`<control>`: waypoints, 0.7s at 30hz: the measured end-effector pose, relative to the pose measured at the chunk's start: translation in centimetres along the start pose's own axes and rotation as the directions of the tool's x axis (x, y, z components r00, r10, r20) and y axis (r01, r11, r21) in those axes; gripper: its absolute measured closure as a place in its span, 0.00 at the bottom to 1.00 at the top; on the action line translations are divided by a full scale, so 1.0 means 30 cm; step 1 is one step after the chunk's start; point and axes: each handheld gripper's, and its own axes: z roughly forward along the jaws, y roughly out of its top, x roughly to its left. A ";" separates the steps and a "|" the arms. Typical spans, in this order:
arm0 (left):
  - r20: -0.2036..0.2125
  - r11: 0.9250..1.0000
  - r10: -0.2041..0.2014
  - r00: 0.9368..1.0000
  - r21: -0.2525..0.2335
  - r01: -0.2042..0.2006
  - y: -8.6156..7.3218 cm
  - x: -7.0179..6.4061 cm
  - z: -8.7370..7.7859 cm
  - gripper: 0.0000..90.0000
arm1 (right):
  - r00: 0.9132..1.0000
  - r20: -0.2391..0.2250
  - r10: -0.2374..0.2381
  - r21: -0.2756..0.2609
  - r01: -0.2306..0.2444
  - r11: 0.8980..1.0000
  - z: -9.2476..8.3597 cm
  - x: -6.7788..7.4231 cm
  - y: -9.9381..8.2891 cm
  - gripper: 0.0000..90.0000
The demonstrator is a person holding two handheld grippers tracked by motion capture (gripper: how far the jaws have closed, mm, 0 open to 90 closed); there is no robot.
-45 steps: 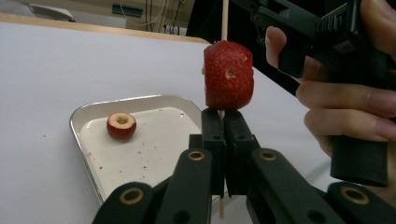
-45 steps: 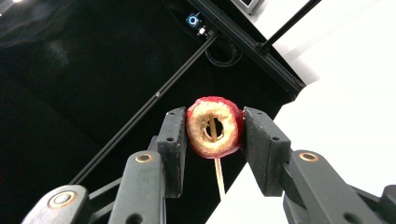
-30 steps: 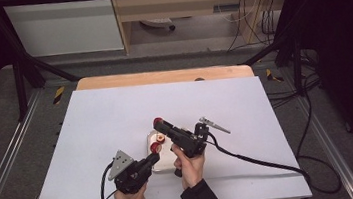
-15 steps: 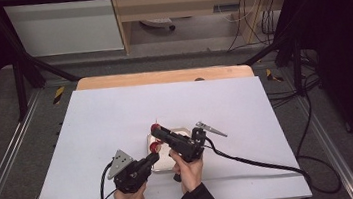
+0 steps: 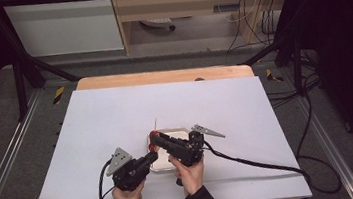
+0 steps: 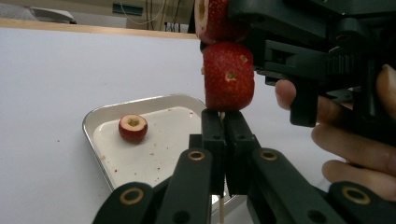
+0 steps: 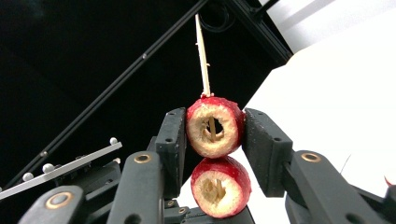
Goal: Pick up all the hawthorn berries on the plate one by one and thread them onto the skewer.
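- Change: my right gripper has come in closer to my left gripper than a second ago, and the top fruit has come down with it.
- That fruit now sits touching the lower fruit on the skewer. The bare skewer tip pokes out past it toward 12 o'clock in the right gripper view.
- Right jaws have just been opening. The top fruit is between them, and the pads look eased off it rather than squeezing.
- Left fingers are pressed together, pinching the skewer just under the lower fruit, with the stick upright.
- Judgement: the second fruit is seated and being let go. The next pick is likely the loose fruit.
- Where: the skewer stands over the near edge of the tray. The loose fruit lies in the tray at 10 o'clock from my left jaws. In the high view the tray is at 12 o'clock from my hands, on the white table.
- Count of fruit: three, with two threaded and one loose. All are cored through.
- Count of skewers: one.
- Count of trays: one, dusted with red crumbs.
- Count of grippers: two.
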 end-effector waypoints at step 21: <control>-0.009 0.974 0.164 0.986 0.159 -0.160 -0.014 0.153 -0.098 0.98 | 0.883 0.225 -0.412 0.426 0.291 0.857 -0.118 -0.108 0.138 0.12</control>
